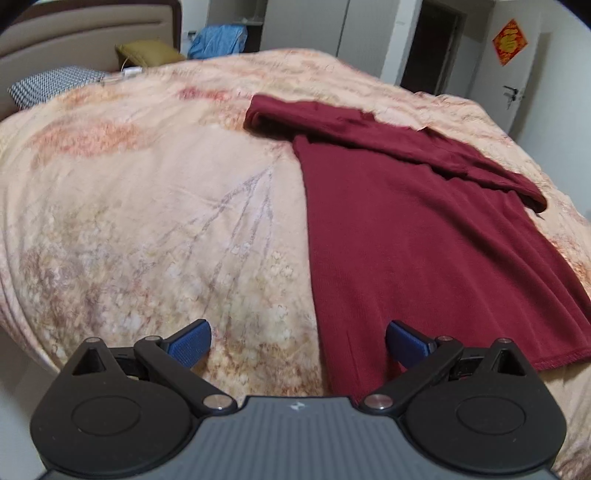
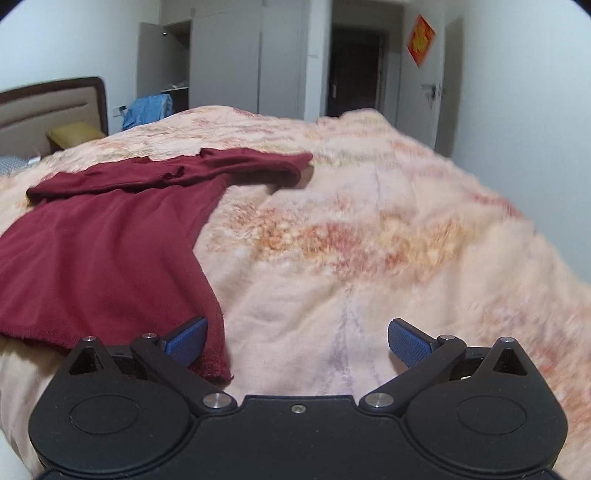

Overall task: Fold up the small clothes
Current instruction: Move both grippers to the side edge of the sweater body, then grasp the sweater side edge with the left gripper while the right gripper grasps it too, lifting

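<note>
A dark red short-sleeved shirt [image 1: 413, 221] lies flat on the bed, hem nearest me, sleeves spread at the far end. My left gripper [image 1: 297, 341] is open and empty, hovering over the shirt's near left hem corner, its right fingertip [image 1: 406, 338] above the cloth. In the right wrist view the shirt [image 2: 107, 240] lies to the left. My right gripper [image 2: 297, 339] is open and empty over the shirt's near right hem corner, its left fingertip [image 2: 186, 339] above the hem.
A peach floral blanket [image 1: 147, 206] covers the bed. Pillows [image 1: 55, 85] and a padded headboard [image 1: 88, 33] stand at the far left, with a blue bundle [image 1: 216, 40] behind. Wardrobe [image 2: 221, 62], dark doorway [image 2: 354, 74] and a door lie beyond the bed.
</note>
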